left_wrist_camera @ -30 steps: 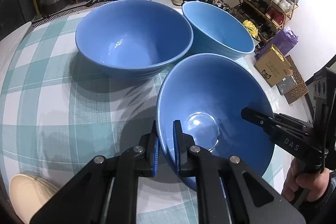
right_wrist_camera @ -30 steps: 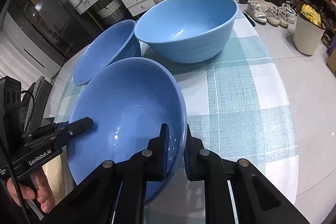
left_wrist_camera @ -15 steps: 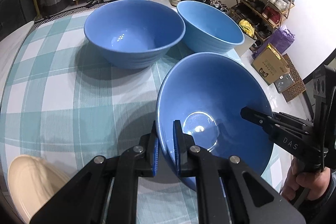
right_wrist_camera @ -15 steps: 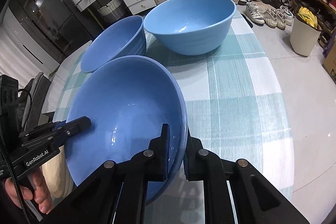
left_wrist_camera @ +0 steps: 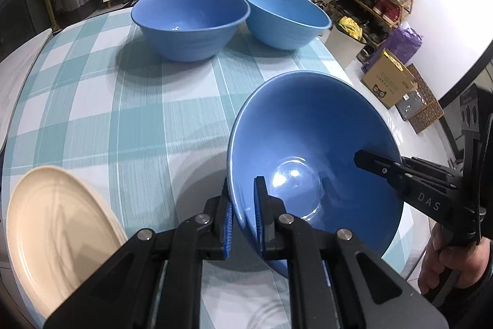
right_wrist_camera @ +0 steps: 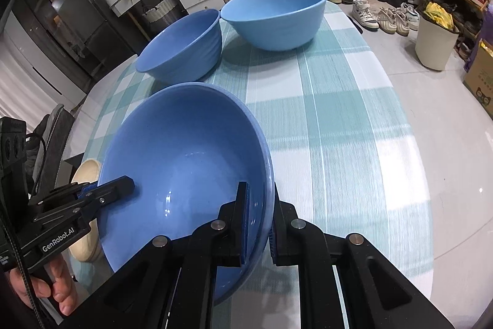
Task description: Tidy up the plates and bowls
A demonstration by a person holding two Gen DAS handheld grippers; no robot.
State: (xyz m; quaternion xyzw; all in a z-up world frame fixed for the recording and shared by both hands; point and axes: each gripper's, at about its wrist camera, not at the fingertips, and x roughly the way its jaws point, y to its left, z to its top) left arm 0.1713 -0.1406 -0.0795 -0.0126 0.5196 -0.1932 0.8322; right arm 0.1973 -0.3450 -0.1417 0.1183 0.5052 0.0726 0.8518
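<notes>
Both grippers hold the same blue bowl (left_wrist_camera: 314,150) by its rim, one on each side. The left gripper (left_wrist_camera: 243,224) has its jaws clamped on the near rim as its own camera sees it, with one pad inside the bowl and one outside. The right gripper (right_wrist_camera: 257,227) is clamped in the same way on the opposite rim, and its black fingers (left_wrist_camera: 382,167) reach over the right edge of the bowl in the left view. In the right view the left gripper comes in from the lower left, and its fingers (right_wrist_camera: 115,187) lie over the far rim of the bowl.

The held bowl is tilted and looks raised above the checked tablecloth (left_wrist_camera: 129,100), at the near part of the table. It is well apart from the two other bowls. The ribbed bowl (left_wrist_camera: 189,20) stands upright far behind the held bowl. The pale bowl (left_wrist_camera: 285,16) stands just beside the ribbed one, to its right in the left view; their rims are very close, and I cannot tell if they touch.

A cream plate (left_wrist_camera: 58,239) lies to the left of the held bowl, at the near edge of the table. A hand (left_wrist_camera: 446,264) grips the handle of the right gripper, below and right of the held bowl.
</notes>
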